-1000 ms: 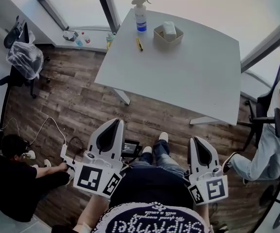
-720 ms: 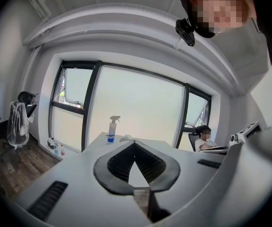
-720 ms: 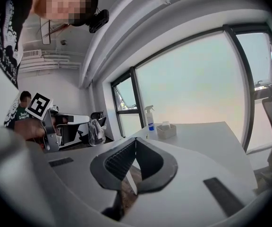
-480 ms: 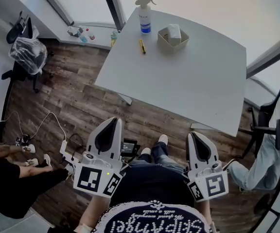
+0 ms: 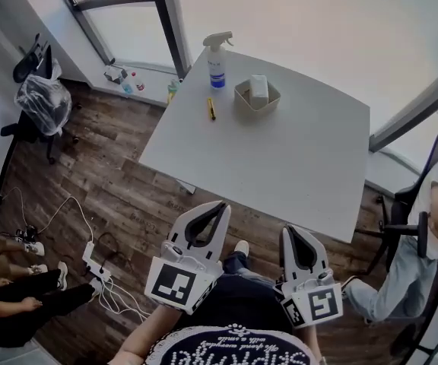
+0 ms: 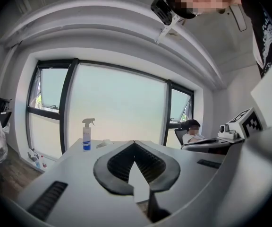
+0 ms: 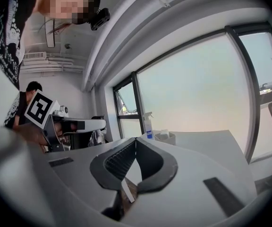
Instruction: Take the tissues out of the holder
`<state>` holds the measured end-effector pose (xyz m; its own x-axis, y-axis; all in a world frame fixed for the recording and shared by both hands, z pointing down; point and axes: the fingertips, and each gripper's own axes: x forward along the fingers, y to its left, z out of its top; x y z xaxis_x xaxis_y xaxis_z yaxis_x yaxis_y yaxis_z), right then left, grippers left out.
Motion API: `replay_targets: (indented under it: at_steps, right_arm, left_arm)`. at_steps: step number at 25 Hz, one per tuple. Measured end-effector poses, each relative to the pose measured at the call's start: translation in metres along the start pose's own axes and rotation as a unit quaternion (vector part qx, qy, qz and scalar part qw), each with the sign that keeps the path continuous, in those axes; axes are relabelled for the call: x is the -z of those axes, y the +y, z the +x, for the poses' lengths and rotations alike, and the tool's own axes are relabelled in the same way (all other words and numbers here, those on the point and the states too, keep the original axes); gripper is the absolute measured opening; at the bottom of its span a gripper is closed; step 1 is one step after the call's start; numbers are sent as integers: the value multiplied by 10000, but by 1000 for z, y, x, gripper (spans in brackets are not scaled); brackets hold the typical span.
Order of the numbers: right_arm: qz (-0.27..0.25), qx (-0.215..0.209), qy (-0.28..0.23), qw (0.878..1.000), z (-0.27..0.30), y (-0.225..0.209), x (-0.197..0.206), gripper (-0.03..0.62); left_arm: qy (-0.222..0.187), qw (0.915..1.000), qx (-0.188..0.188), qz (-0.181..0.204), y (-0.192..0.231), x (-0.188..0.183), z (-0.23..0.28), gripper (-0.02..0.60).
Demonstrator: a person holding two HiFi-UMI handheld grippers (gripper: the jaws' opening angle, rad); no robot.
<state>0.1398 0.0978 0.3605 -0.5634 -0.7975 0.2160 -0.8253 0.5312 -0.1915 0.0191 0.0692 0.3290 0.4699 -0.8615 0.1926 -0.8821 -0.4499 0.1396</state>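
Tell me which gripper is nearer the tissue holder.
Left, slightly. The left gripper is just off the near edge of the table, across from the tissue holder; the right gripper is farther back.

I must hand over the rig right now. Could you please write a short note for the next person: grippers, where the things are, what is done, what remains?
Left gripper: shut, empty, short of the table's near edge.
Right gripper: shut, empty, beside it.
Tissues: in the beige holder on the table's far side, near a spray bottle and a yellow pen.
Done: nothing; tissues untouched.
Left: go to the holder, open a gripper, grip the tissues, lift them out.
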Motion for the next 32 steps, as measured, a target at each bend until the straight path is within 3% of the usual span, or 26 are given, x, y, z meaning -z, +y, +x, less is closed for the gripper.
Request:
replay_targets:
  at_steps: [4, 22, 32]
  right_arm:
    - [-12, 31, -59, 10000, -2, -13, -4, 11]
    - [-40, 59, -91, 9999, -16, -46, -2, 11]
    - [-64, 414, -101, 9991, -16, -53, -2, 11]
  left_arm:
    - [-46, 9999, -75, 130, 2, -3, 7, 2]
    - [-48, 9997, -258, 18, -21, 1, 19, 2]
    - [-139, 9999, -50, -28, -20, -5, 31, 2]
